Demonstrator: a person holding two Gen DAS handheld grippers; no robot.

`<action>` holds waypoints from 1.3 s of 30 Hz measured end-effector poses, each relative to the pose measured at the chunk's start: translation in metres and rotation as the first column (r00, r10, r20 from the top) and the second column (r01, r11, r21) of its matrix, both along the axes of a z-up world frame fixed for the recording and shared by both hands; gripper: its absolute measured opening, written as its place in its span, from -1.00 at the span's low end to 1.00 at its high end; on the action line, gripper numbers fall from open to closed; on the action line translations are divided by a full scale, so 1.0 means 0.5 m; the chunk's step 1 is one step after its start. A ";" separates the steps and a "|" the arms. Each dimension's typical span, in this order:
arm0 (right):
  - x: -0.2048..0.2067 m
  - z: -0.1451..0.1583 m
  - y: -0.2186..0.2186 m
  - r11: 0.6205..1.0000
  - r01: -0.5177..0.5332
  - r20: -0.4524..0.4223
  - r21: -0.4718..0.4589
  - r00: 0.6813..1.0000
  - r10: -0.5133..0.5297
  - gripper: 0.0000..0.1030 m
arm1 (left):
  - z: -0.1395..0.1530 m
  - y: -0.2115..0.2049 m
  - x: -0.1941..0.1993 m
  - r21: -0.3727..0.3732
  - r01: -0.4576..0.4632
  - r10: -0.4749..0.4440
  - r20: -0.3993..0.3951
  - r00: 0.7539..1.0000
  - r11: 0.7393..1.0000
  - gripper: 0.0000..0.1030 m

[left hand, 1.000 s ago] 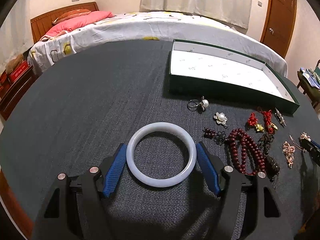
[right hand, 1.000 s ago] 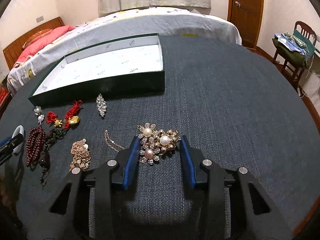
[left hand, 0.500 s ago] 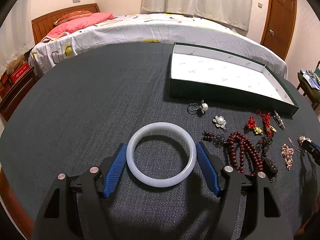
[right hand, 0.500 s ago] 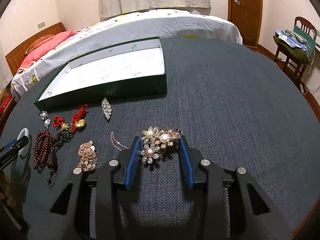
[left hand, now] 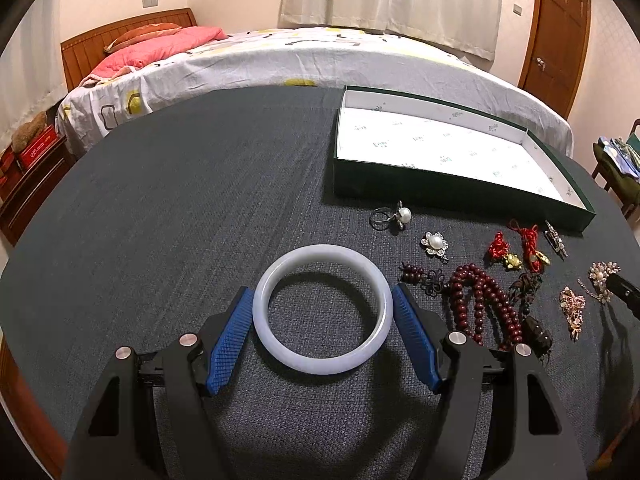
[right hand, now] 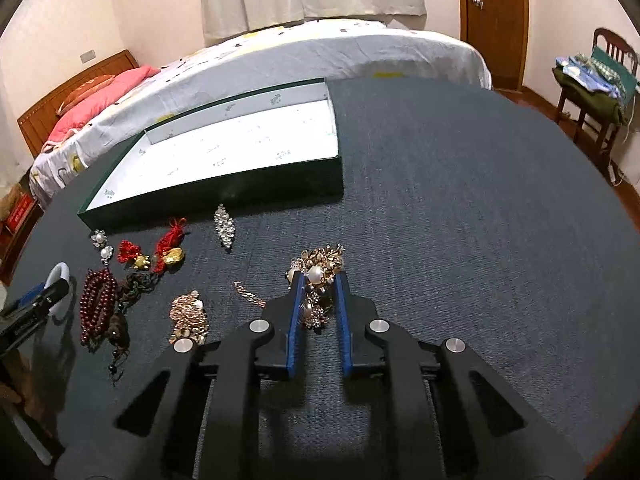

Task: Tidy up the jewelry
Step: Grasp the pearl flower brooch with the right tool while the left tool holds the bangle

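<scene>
Nearest, the right gripper (right hand: 318, 276) is closing its fingers on the pearl brooch (right hand: 318, 270), pads pressing it. Leftward, the left gripper (left hand: 322, 294) straddles the white bangle (left hand: 322, 308), fingers open. Farther back, the green box (left hand: 440, 192) sits toward the desk's (left hand: 180, 208) far edge.

Right of the green box (left hand: 460, 194):
- right gripper (left hand: 624, 294), only a dark tip inside the picture's edge; jaws unseen in the left wrist view.
- chair (left hand: 624, 168), cut by the edge.

Left of the green box (right hand: 216, 200):
- white bangle (right hand: 56, 276), mostly hidden behind the left gripper (right hand: 34, 306).
- gold chain (right hand: 248, 294), partly hidden behind the right finger.
</scene>
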State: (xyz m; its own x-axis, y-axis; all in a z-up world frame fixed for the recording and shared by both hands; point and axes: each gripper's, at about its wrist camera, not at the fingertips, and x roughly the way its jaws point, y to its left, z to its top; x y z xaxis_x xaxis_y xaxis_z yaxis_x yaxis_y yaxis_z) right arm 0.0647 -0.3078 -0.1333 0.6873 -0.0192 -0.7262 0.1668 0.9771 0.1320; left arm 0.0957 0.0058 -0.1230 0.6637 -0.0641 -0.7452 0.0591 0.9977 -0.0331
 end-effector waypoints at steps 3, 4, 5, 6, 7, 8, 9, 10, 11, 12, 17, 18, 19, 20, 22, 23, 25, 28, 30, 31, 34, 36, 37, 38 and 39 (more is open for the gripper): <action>0.004 -0.007 -0.006 0.999 0.007 -0.008 0.033 1.000 -0.007 -0.56 | 0.000 0.000 0.001 -0.001 -0.001 0.001 -0.003 1.000 1.000 0.33; 0.006 -0.011 -0.007 0.999 0.009 -0.013 0.035 1.000 -0.009 -0.54 | -0.001 0.001 0.002 0.000 -0.002 0.002 -0.004 1.000 1.000 0.33; 0.007 -0.013 -0.007 0.999 0.011 -0.014 0.041 1.000 -0.010 -0.46 | -0.002 0.000 0.003 0.000 -0.002 0.002 -0.006 1.000 1.000 0.33; 0.010 -0.015 -0.009 0.999 0.015 -0.017 0.048 1.000 -0.015 -0.44 | -0.002 0.000 0.003 -0.001 -0.002 0.002 -0.007 1.000 1.000 0.33; 0.012 -0.017 -0.009 0.998 0.018 -0.020 0.055 1.000 -0.017 -0.44 | -0.002 0.001 0.003 -0.001 -0.002 0.002 -0.007 1.000 1.000 0.33; 0.015 -0.019 -0.010 0.998 0.017 -0.018 0.060 1.000 -0.016 -0.43 | -0.002 0.000 0.003 0.000 -0.002 0.002 -0.008 1.000 1.000 0.33; 0.016 -0.018 -0.009 0.998 0.017 -0.017 0.060 1.000 -0.016 -0.42 | -0.002 0.000 0.004 0.000 0.000 0.000 -0.008 1.000 1.000 0.33; 0.019 -0.018 -0.009 0.998 0.017 -0.018 0.062 1.000 -0.016 -0.42 | -0.003 0.000 0.003 0.001 0.000 0.000 -0.007 1.000 1.000 0.33; 0.022 -0.019 -0.011 0.997 0.019 -0.017 0.072 1.000 -0.018 -0.39 | -0.003 0.000 0.003 0.002 0.001 -0.001 -0.008 1.000 1.000 0.33; 0.024 -0.019 -0.013 0.996 0.022 -0.016 0.082 1.000 -0.020 -0.38 | -0.004 -0.001 0.003 0.003 0.002 -0.002 -0.008 1.000 1.000 0.33; 0.038 -0.018 -0.013 0.994 0.029 -0.013 0.105 1.000 -0.027 -0.07 | -0.007 -0.003 0.006 0.004 0.003 -0.003 -0.014 1.000 1.000 0.33; 0.041 -0.015 -0.009 0.994 0.026 -0.011 0.102 1.000 -0.025 0.04 | -0.007 -0.003 0.006 0.004 0.003 -0.003 -0.016 1.000 1.000 0.33; 0.045 -0.016 -0.002 0.996 0.022 -0.011 0.087 1.000 -0.021 0.07 | -0.007 -0.004 0.007 0.004 0.004 -0.004 -0.016 1.000 1.000 0.33; 0.049 -0.017 0.005 0.998 0.018 -0.014 0.067 1.000 -0.017 0.09 | -0.007 -0.004 0.007 0.005 0.005 -0.005 -0.016 1.000 1.000 0.33; 0.057 -0.016 0.015 0.999 0.013 -0.022 0.033 1.000 -0.012 0.11 | -0.007 -0.004 0.008 0.005 0.006 -0.005 -0.016 1.000 1.000 0.33; 0.060 -0.017 0.018 1.000 0.012 -0.026 0.026 1.000 -0.011 0.11 | -0.008 -0.005 0.008 0.005 0.006 -0.006 -0.018 1.000 1.000 0.33; 0.065 -0.017 0.021 1.000 0.014 -0.034 -0.002 0.999 -0.014 0.02 | -0.009 -0.005 0.009 0.003 0.006 -0.006 -0.020 1.000 1.000 0.33; 0.066 -0.018 0.025 0.999 0.009 -0.045 -0.041 0.999 -0.011 -0.13 | -0.009 -0.006 0.009 0.002 0.006 -0.006 -0.022 1.000 1.000 0.33; 0.064 -0.018 0.025 0.999 0.003 -0.043 -0.044 0.999 -0.005 -0.14 | -0.009 -0.006 0.010 0.002 0.006 -0.006 -0.022 1.000 1.000 0.33; 0.063 -0.018 0.025 0.999 0.000 -0.043 -0.042 0.999 -0.002 -0.14 | -0.009 -0.006 0.010 0.002 0.007 -0.007 -0.022 1.000 1.000 0.33; 0.054 -0.017 0.028 0.999 -0.011 -0.035 -0.032 0.999 0.010 -0.14 | -0.008 -0.006 0.009 0.003 0.007 -0.007 -0.019 1.000 1.000 0.33; 0.047 -0.014 0.031 0.999 -0.016 -0.025 -0.035 1.000 0.015 -0.14 | -0.005 -0.007 0.009 0.003 0.007 -0.007 -0.015 1.000 1.000 0.33; 0.045 -0.013 0.033 0.999 -0.018 -0.023 -0.036 1.000 0.017 -0.14 | -0.004 -0.008 0.008 0.003 0.008 -0.008 -0.013 1.000 1.000 0.33; 0.041 -0.011 0.033 0.999 -0.019 -0.019 -0.032 1.000 0.019 -0.14 | -0.003 -0.009 0.007 0.004 0.009 -0.009 -0.012 1.000 1.000 0.33; 0.038 -0.010 0.033 0.999 -0.020 -0.018 -0.029 1.000 0.019 -0.14 | -0.002 -0.009 0.007 0.004 0.010 -0.010 -0.009 1.000 1.000 0.33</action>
State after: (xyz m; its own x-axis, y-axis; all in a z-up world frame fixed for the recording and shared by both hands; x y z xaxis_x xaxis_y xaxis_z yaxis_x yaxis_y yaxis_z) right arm 0.0838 -0.2912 -0.1381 0.6750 -0.0272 -0.7373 0.1497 0.9836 0.1007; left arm 0.0991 0.0011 -0.1237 0.6566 -0.0676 -0.7512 0.0693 0.9972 -0.0292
